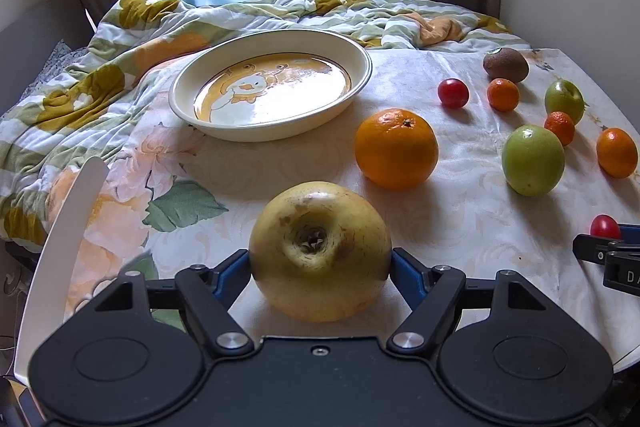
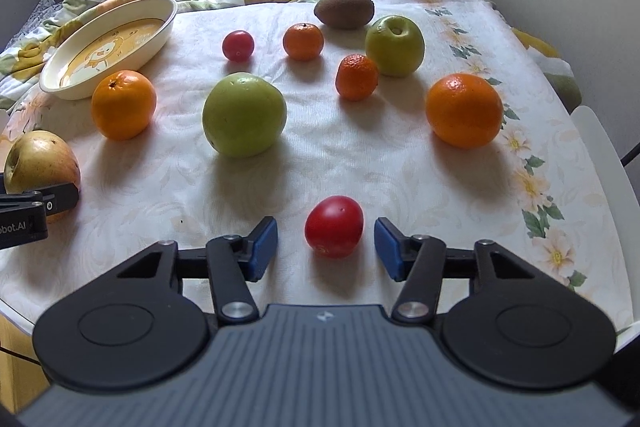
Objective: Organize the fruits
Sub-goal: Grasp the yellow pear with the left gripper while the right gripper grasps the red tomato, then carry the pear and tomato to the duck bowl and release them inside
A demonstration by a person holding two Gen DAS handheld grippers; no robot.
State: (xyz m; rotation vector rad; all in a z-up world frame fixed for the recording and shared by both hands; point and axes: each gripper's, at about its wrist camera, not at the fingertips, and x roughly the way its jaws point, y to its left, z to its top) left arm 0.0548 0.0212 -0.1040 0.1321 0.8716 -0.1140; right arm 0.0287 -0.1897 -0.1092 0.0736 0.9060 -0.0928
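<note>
My left gripper (image 1: 320, 261) is shut on a yellow apple (image 1: 320, 251), its blue pads pressed on both sides; the apple also shows in the right wrist view (image 2: 40, 159). A cream duck dish (image 1: 362, 83) lies beyond it, empty. My right gripper (image 2: 326, 247) is open, its pads either side of a red tomato (image 2: 334, 225) on the table without touching it. An orange (image 1: 396, 147), green apples (image 2: 244, 115) (image 2: 394, 45), another orange (image 2: 464, 109), small mandarins (image 2: 356, 75) (image 2: 303, 41), a second tomato (image 2: 238, 45) and a kiwi (image 2: 344, 7) lie scattered.
A crumpled floral quilt (image 1: 100, 67) is bunched behind and left of the dish. A white chair back (image 1: 64, 227) stands at the table's left edge, another (image 2: 608, 163) at the right. Curtains and a window are behind.
</note>
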